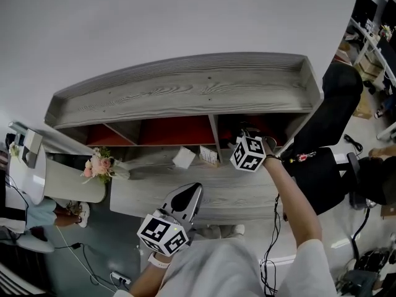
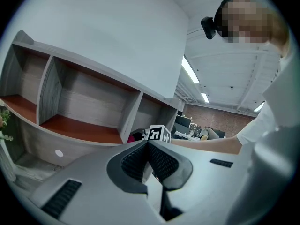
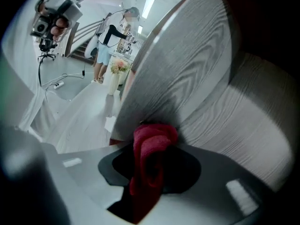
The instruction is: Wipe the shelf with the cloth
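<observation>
Left gripper (image 2: 147,143) jaws together, held low, right gripper (image 3: 151,142) clamped, arm outstretched.

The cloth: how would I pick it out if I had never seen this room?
Start at the long grey wooden shelf and go to its right-hand compartment, where the right gripper is inside. The cloth is the crumpled dark red wad clamped in that gripper, its tip against grey wood. Unlike the flat red compartment floors nearby, it is soft and folded.
</observation>
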Action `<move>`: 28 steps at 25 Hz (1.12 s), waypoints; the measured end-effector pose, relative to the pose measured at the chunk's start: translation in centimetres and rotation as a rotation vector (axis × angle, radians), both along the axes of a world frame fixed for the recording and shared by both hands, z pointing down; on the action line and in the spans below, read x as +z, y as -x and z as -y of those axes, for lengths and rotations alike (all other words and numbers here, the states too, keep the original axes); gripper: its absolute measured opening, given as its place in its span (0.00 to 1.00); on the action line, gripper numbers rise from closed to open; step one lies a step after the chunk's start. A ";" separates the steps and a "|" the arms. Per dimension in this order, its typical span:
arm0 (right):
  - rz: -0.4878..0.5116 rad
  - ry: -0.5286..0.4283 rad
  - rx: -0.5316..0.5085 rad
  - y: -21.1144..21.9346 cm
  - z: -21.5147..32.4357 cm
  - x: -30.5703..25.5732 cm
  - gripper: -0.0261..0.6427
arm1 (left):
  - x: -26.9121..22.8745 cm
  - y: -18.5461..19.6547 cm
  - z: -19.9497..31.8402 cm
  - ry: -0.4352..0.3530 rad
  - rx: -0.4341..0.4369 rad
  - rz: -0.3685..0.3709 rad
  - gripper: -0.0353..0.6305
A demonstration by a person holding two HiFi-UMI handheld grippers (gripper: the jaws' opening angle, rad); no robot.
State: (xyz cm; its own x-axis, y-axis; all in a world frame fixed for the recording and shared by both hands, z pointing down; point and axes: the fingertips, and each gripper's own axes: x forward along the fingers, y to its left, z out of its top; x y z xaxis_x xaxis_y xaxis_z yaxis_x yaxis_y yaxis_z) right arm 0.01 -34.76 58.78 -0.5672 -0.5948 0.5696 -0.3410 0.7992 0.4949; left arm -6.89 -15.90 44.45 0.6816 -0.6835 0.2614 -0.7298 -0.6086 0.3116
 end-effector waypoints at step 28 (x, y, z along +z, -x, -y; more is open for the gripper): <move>0.260 -0.502 0.097 -0.6 -1.4 -15.6 0.23 | -0.4 0.2 -0.2 -0.013 -0.012 -0.035 0.06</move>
